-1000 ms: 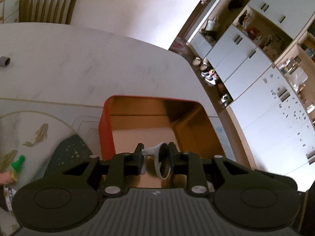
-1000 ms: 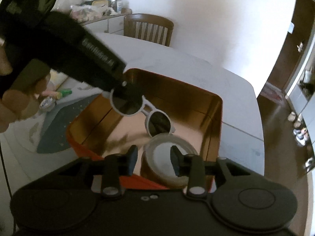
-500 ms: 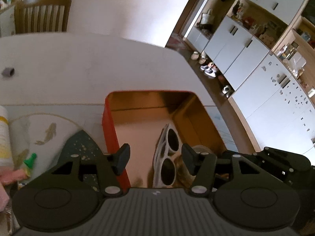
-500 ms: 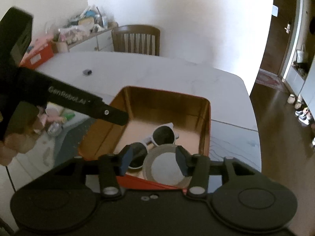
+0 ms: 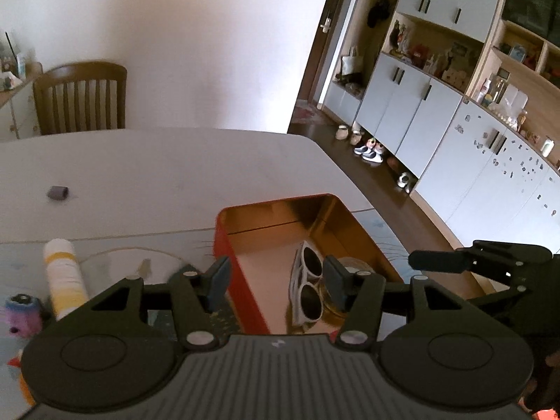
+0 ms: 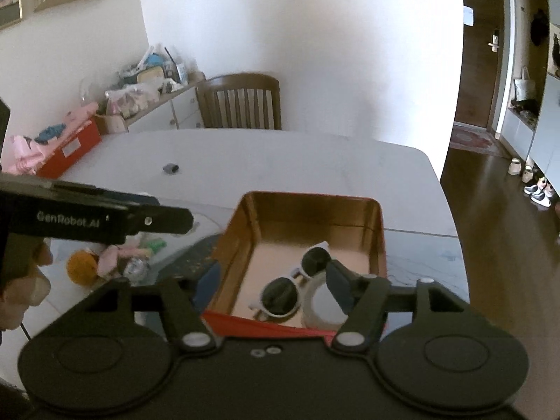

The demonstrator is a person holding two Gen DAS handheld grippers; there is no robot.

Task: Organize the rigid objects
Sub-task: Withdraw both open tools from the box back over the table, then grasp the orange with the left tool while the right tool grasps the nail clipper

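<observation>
A red tin box (image 5: 224,245) (image 6: 379,231) with a gold inside stands on the table. White sunglasses (image 5: 308,287) (image 6: 290,280) lie in it beside a roll of clear tape (image 6: 323,309) (image 5: 353,266). My left gripper (image 5: 276,281) is open and empty, held above the box's near left wall. It also shows in the right wrist view (image 6: 168,218). My right gripper (image 6: 271,285) is open and empty above the box's near edge. It also shows in the left wrist view (image 5: 441,260).
A white and yellow tube (image 5: 64,276), a purple toy (image 5: 21,311) and other small items (image 6: 115,259) lie left of the box. A small grey object (image 5: 57,192) (image 6: 170,168) lies further back. A wooden chair (image 6: 241,105) stands behind the table.
My left gripper opened and let the sunglasses drop into the box, then both grippers rose and drew back and opened wider.
</observation>
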